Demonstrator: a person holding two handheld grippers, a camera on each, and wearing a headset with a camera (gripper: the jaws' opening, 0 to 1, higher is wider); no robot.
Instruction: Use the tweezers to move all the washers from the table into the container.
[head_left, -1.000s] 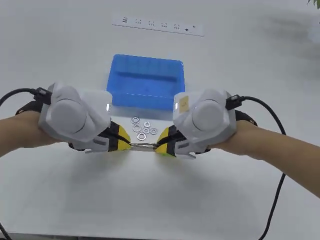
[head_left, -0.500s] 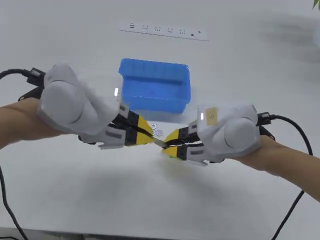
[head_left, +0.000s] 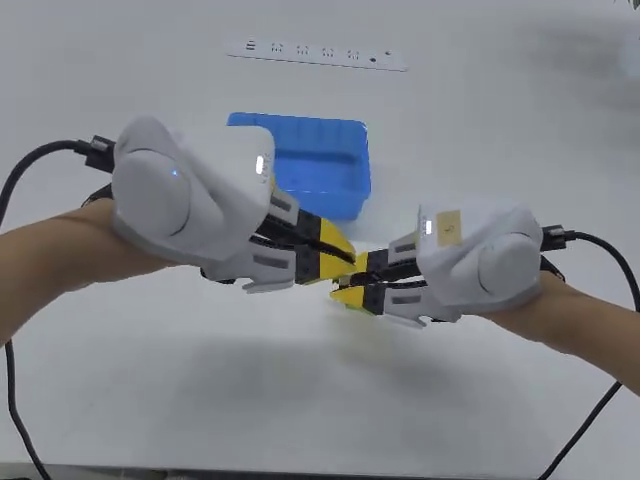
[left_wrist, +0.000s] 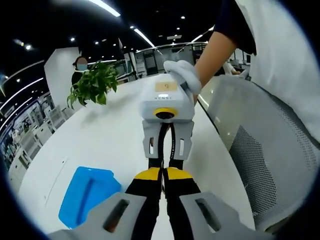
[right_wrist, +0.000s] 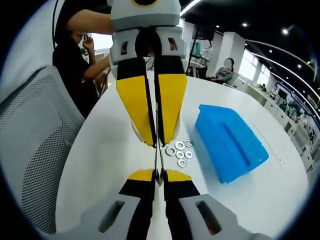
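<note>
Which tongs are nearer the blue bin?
Left, narrowly. Left tongs lie just off the bin; right tongs farther toward the person, both gripping the tweezers.

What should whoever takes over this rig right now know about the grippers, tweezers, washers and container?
Left gripper: fingers shut on one end of the tweezers.
Right gripper: fingers shut on the other end, tip to tip with the left, above the table.
Washers: a small cluster on the table beside the blue container; none in the tweezers.
Done: the tweezers are up off the table. No washer shows in the visible part of the container.
Left: probably settle the tweezers in one gripper, then carry every washer into the container.
</note>
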